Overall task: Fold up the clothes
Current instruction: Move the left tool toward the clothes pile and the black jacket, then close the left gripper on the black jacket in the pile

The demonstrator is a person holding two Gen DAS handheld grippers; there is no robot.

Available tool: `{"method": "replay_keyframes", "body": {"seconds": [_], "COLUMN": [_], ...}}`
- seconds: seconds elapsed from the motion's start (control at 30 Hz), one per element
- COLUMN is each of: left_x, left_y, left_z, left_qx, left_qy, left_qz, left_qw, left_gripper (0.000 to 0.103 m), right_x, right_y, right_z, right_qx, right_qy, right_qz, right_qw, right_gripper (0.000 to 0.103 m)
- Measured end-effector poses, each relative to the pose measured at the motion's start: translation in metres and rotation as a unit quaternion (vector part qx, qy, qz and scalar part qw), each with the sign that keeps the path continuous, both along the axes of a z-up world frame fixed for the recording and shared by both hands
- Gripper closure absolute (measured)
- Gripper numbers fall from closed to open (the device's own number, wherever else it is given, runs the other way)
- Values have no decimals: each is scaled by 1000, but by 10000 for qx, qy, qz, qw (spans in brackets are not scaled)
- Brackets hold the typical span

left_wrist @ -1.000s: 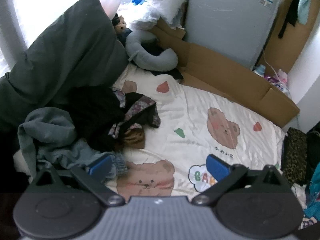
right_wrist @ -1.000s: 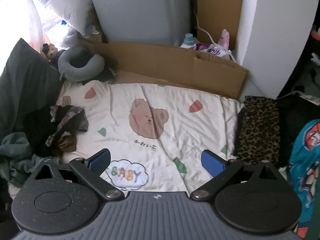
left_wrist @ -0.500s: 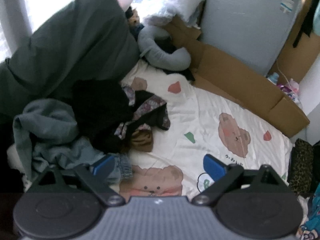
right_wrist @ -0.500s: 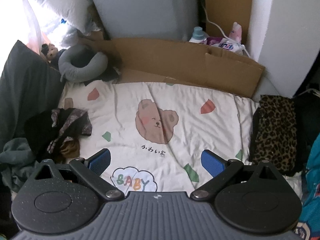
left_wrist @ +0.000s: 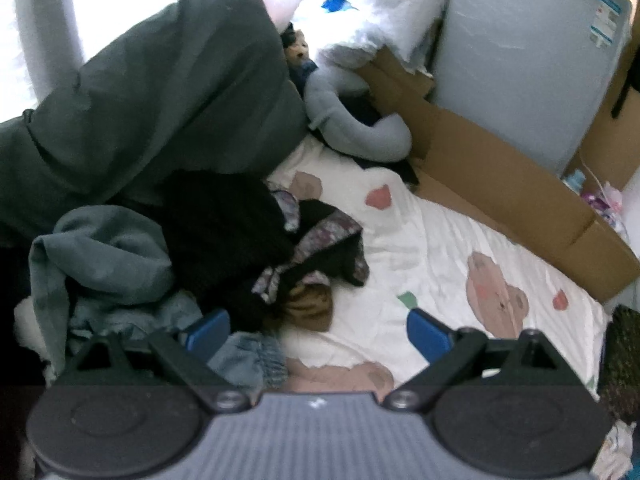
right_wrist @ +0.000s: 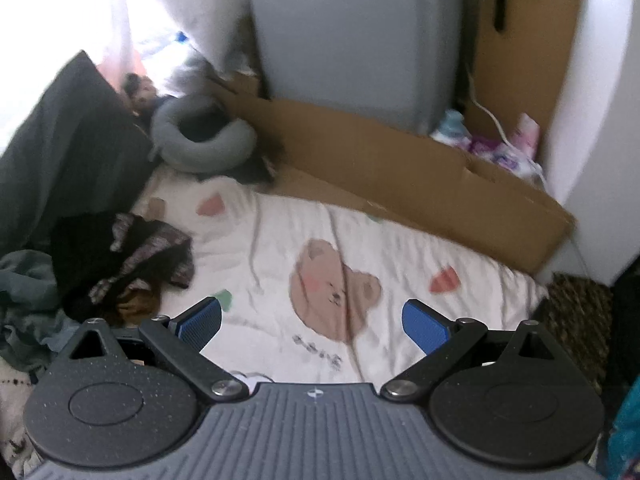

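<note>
Lying in a loose heap at about nine o'clock on the bear-print sheet [left_wrist: 432, 248], the pile of clothes [left_wrist: 224, 240] is unfolded and tangled: a black garment [left_wrist: 224, 220] on top, a dark floral-patterned piece [left_wrist: 320, 240] spilling toward the sheet's middle, a brown item [left_wrist: 312, 308] at the near edge, a grey-green top [left_wrist: 100, 252] and a bit of blue denim [left_wrist: 248, 356] closest to the camera. The left gripper [left_wrist: 318, 330] hangs just above the near edge of the heap with its jaws spread wide and nothing between them — its left pad sits over the denim. The right gripper [right_wrist: 312, 320] hovers over the bare sheet [right_wrist: 360, 240] near a printed bear, jaws likewise released, with the pile [right_wrist: 120, 264] off at its nine o'clock. Only the left view shows the denim cuff and the white pillow [left_wrist: 380, 12] at twelve o'clock; only the right view shows the bottles [right_wrist: 488, 140] behind the cardboard [right_wrist: 400, 168] and the leopard-print fabric [right_wrist: 580, 312] at three o'clock. Both show the grey neck pillow [left_wrist: 352, 128].
</note>
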State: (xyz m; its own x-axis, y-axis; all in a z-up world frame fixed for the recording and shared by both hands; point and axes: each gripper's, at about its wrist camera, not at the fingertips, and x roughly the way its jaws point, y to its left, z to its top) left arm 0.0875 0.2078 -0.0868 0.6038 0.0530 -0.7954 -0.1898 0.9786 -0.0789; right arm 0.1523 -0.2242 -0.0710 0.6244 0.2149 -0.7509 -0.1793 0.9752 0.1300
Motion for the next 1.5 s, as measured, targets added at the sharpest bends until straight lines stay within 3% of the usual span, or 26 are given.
{"method": "replay_keyframes", "body": {"seconds": [0.13,0.27,0.4,0.73,1.07,1.33,1.47,1.5], "left_x": [5,13,20,32,66,86,91,91], "left_y": [9,18,30,71,103,118,121,121], "left_z": [-14,-37,-67,-130,-186,-222,-228,-230], "left_qx": [12,-61,-11,279,503,698,748,764], "left_qy": [-95,-82,-75,-225,-94,9,-150,-198], "left_qz": [114,200,415,1077,940,889,812,781], "left_qw": [9999,9997,9991,9935,9943,9936,9938,9938], "left_gripper": [6,9,17,24,29,36,36,42], "right_x": [7,17,20,33,27,23,22,21], "right_y": [11,16,24,42,61,61,62,63], "right_z": [-3,-13,-27,-80,-154,-188,-202,-205], "right_qx": [49,169,313,484,391,319,430,452], "right_qy": [-156,-21,103,381,646,660,654,637], "right_qz": [324,577,746,1255,1684,1711,1704,1708], "right_qw": [9993,9982,9967,9902,9828,9825,9823,9822], "right_gripper": [3,4,4,15,16,16,16,16]}}
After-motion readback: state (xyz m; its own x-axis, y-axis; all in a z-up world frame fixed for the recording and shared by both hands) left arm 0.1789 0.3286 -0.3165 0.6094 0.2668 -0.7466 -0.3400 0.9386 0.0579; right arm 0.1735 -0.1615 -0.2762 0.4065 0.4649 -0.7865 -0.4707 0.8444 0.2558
